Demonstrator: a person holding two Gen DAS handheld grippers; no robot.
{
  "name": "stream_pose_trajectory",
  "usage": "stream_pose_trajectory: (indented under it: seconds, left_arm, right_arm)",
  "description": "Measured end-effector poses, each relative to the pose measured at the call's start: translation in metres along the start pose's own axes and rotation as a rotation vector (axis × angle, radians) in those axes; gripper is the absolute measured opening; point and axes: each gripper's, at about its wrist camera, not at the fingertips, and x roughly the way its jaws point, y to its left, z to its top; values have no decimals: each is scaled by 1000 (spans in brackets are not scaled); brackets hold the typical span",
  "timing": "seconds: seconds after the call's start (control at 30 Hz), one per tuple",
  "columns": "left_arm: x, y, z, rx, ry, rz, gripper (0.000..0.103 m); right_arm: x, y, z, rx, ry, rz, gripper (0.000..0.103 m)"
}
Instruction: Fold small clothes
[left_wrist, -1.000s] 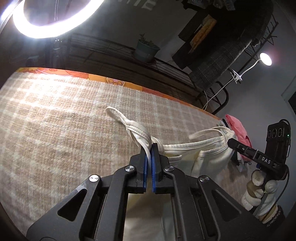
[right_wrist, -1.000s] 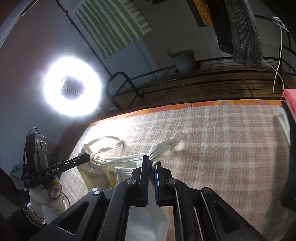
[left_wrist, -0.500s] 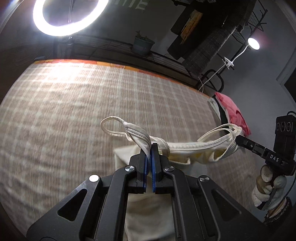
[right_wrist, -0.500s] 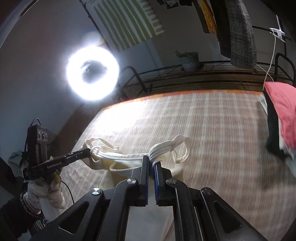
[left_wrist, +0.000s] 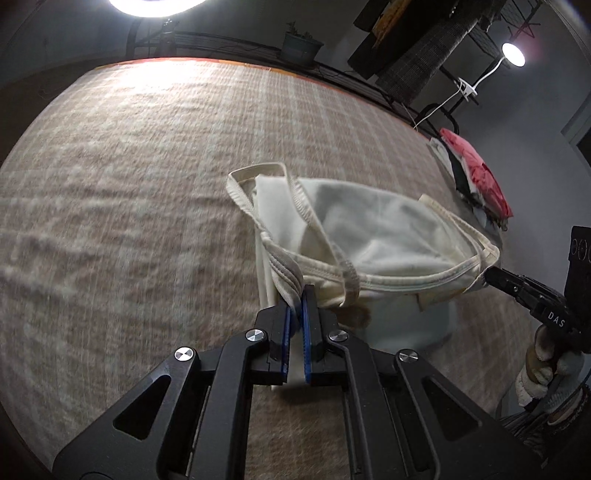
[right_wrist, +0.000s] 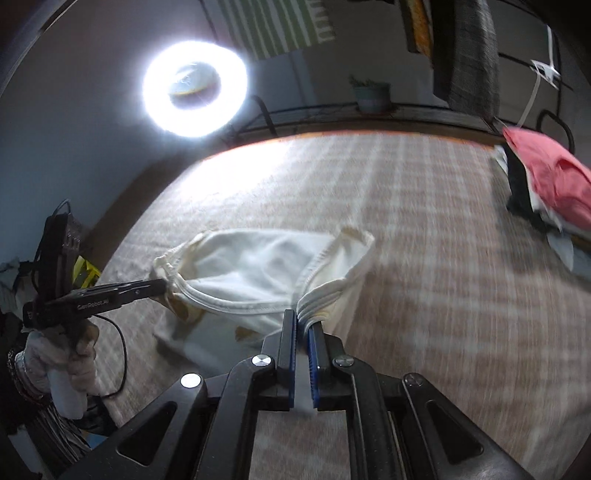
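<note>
A small cream tank top (left_wrist: 373, 236) hangs stretched between my two grippers above the plaid blanket (left_wrist: 129, 192). My left gripper (left_wrist: 296, 295) is shut on one bunched shoulder strap of it. My right gripper (right_wrist: 303, 319) is shut on the other bunched strap; the garment also shows in the right wrist view (right_wrist: 258, 269). In the left wrist view the right gripper (left_wrist: 495, 275) holds the far corner. In the right wrist view the left gripper (right_wrist: 160, 286) holds the far corner. The garment's lower part drapes down toward the blanket.
A pile of clothes with a pink piece on top (left_wrist: 480, 177) lies at the blanket's right edge, also in the right wrist view (right_wrist: 546, 184). A ring light (right_wrist: 194, 86), a potted plant (right_wrist: 371, 94) on a metal rack and hanging clothes stand beyond the far edge.
Both grippers have lifted the tank top off the blanket and swung it forward. The body now billows open between them, where a second ago it lay bunched on the blanket.
</note>
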Motion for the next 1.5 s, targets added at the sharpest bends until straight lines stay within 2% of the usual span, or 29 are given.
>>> stream_pose_trajectory:
  seconds: [0.13,0.27,0.37,0.43,0.57,0.7,0.77,0.87,1.0,1.03,1.13,1.23,1.33,1.4,1.5]
  left_arm:
    - [-6,3,-13,11,37,22,4]
    - [-31,-3,-17,43,15,14,4]
    - [-50,-18,-8,103,-38,27,4]
    - [-53,-26,3,117,-40,27,7]
    - [-37,-26,6,140,36,65,18]
    - [-27,-15,-10,150,96,106,19]
    - [-37,-7,-11,132,78,107,19]
    - [-60,-1,-4,109,15,93,19]
    - [-59,-22,30,162,-15,58,19]
    - [-50,-31,42,188,9,36,19]
    - [-15,-50,69,227,50,68,19]
    - [26,-56,77,267,172,55,19]
    - [43,-50,60,299,237,103,19]
    - [39,-43,45,300,252,103,19]
    - [24,-36,20,324,267,95,19]
  right_arm:
    - [0,-11,-11,45,68,-2,23]
    - [-18,-12,-10,46,47,-19,24]
    - [-29,-3,-1,6,12,29,24]
    - [-25,5,10,-15,11,50,24]
    - [4,17,28,-59,60,35,24]
    - [35,20,34,-79,141,4,23]
    - [45,19,32,-95,179,-33,24]
    - [48,15,25,-92,221,-35,24]
    - [45,16,18,-120,251,-31,24]
    - [46,16,17,-120,251,-29,24]
    - [47,17,13,-112,256,-29,24]
    - [46,17,8,-124,258,-29,24]
    - [45,11,7,-110,265,-22,24]
    - [42,6,6,-98,265,-12,24]
    - [34,2,10,-70,238,49,24]
